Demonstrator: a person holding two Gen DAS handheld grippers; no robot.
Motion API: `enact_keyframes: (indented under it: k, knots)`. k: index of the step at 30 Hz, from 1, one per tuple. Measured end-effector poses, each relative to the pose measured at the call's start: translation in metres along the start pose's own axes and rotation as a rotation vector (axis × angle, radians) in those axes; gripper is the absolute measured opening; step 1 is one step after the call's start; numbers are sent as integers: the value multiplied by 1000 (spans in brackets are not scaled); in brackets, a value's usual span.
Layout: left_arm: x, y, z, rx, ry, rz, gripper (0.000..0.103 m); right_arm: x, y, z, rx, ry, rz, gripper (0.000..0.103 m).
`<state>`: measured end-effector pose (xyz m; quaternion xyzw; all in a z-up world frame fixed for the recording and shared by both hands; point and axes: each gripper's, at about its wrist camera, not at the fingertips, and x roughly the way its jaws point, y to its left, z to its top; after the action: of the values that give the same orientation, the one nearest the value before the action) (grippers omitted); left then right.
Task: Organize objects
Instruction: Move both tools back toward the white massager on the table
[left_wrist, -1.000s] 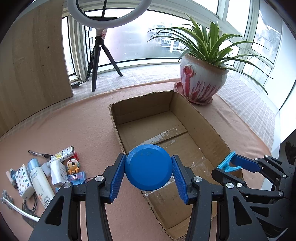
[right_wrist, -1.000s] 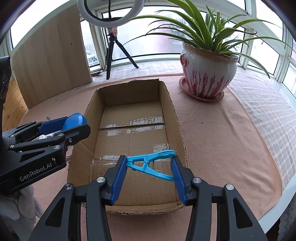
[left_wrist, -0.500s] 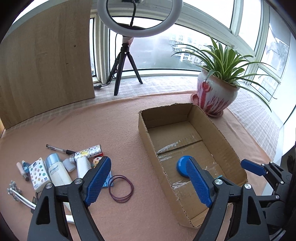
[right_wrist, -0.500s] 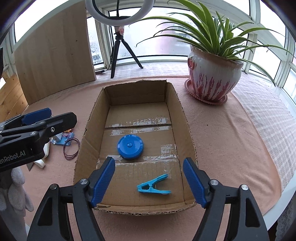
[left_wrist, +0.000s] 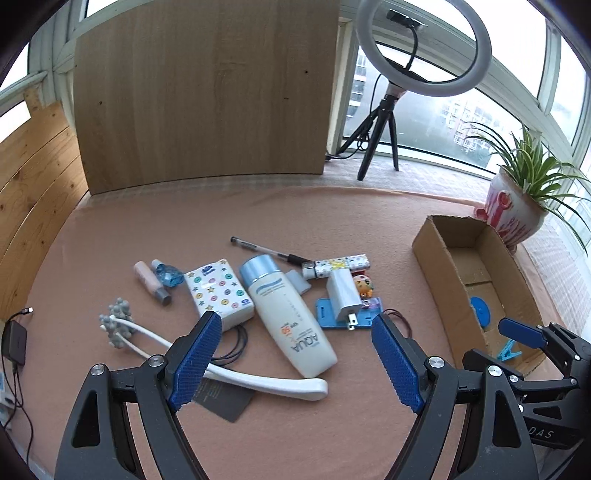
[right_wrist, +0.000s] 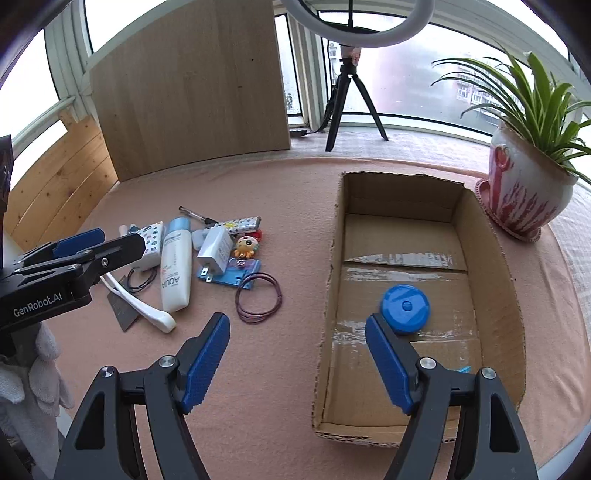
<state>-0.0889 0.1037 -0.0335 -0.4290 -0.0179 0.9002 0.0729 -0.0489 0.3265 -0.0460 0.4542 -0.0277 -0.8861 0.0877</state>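
The open brown cardboard box sits on the right part of the table, its floor patched with clear tape. Inside lie 2 items: a round blue plastic disc near the middle of the floor, and a light blue plastic clothes peg toward the near end wall, mostly hidden behind the right gripper's finger in the right wrist view.

The left gripper hangs over the pile of loose objects with its jaws wide apart and nothing between them. The right gripper stands over the box's left wall, jaws likewise apart and empty. Both sets of jaws have just been opening.

The unsorted pile lies well left of the box: a white sunscreen bottle with a pale blue cap, a white tissue pack printed with coloured dots, a white wall charger resting on a blue card, a small orange toy figure, a patterned tube, a black-tipped pen, a white long-handled massager, and 2 or more dark red rubber loops lying nearest the box.

All rests on a peach cloth-covered table. Behind stand a wooden board, a ring light on a tripod, a potted spider plant and curved windows.
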Motion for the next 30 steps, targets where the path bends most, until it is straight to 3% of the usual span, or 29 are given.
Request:
enact_keyframes:
  k: [11, 16, 22, 30]
  knots:
    - [-24, 113, -26, -146, 14, 133, 86, 40, 94, 12, -185, 87, 157, 72]
    - [-34, 149, -37, -195, 19, 174, 86, 64, 122, 15, -215, 171, 248, 72]
    - [-43, 181, -48, -244, 26, 206, 86, 88, 151, 20, -270, 220, 271, 72]
    - [-53, 208, -59, -284, 27, 239, 86, 118, 175, 28, -297, 272, 284, 48]
